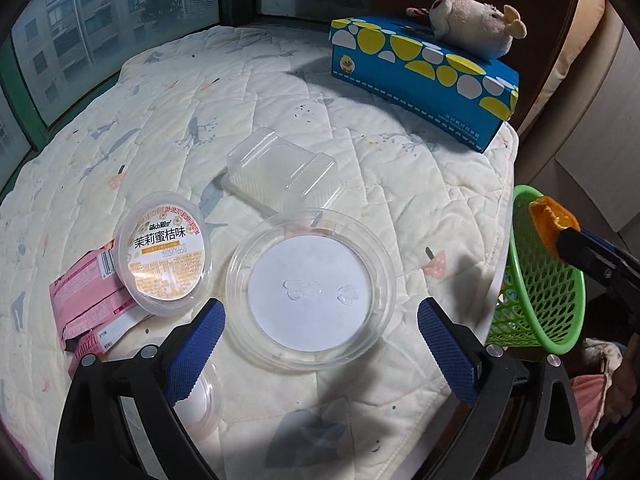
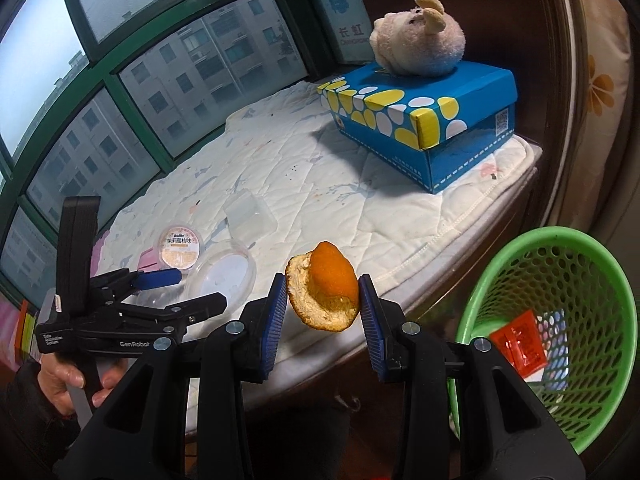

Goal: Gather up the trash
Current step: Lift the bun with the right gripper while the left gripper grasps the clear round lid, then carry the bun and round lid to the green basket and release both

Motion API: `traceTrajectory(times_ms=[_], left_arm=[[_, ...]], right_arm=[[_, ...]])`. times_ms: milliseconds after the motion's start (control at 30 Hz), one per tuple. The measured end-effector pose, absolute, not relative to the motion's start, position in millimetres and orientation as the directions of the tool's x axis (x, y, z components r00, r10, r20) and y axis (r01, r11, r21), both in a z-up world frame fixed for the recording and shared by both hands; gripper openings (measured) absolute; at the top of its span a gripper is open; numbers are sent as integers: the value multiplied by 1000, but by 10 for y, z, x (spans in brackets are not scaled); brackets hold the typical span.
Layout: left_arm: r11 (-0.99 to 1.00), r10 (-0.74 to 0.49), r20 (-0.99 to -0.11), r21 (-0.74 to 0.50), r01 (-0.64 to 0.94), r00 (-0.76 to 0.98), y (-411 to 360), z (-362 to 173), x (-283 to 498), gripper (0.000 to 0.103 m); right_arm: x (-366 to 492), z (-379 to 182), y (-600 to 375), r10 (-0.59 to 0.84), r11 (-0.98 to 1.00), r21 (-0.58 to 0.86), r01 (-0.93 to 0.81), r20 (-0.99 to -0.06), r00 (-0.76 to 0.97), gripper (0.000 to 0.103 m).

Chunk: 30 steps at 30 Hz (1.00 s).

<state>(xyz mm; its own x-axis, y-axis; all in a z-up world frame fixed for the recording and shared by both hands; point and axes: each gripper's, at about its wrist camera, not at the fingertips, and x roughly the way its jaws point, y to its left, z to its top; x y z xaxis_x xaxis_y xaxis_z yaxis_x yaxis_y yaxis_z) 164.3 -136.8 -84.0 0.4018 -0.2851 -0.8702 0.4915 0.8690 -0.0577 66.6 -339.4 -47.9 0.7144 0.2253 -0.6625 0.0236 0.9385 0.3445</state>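
My right gripper point(image 2: 323, 290) is shut on a piece of orange peel point(image 2: 326, 280), held in the air past the quilt's edge and left of the green mesh basket point(image 2: 492, 268). The left wrist view shows that peel point(image 1: 550, 216) over the basket point(image 1: 536, 280). My left gripper point(image 1: 320, 316) stands open low over a clear round lid point(image 1: 310, 292), and nothing is between its pads. A labelled jelly cup point(image 1: 164, 256) lies left of the lid, pink wrappers point(image 1: 88, 300) beyond it. A clear rectangular box point(image 1: 280, 172) sits behind the lid. A small clear cup point(image 1: 204, 404) is partly hidden under the left finger.
A blue spotted box point(image 2: 424, 120) with a plush toy point(image 2: 416, 48) on top stands at the quilt's point(image 1: 240, 92) far right. Green-framed windows point(image 2: 120, 64) border the far side. The basket holds a red packet point(image 2: 518, 344) and other scraps. A hand point(image 2: 68, 384) grips the left tool.
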Motion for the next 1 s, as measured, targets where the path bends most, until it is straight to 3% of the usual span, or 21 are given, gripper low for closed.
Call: traceTrajectory(times_ms=[467,567,1000], left_arm=[[861,-287,-883,-68,503,371,-1384,-1027,1826,94],[861,-291,-879,-68,504,378,-1395,-1037,1815,90],[848,-346,-844,-95,521,409,-1409,-751,1447,89]], right_arm=[[509,-483,-3574,189,939,337,67,-669,719,37],[477,-479,-3624,176,938,335,83,-670,722,37],[218,-592,-4013,95,928,320,191,-698,710,37]])
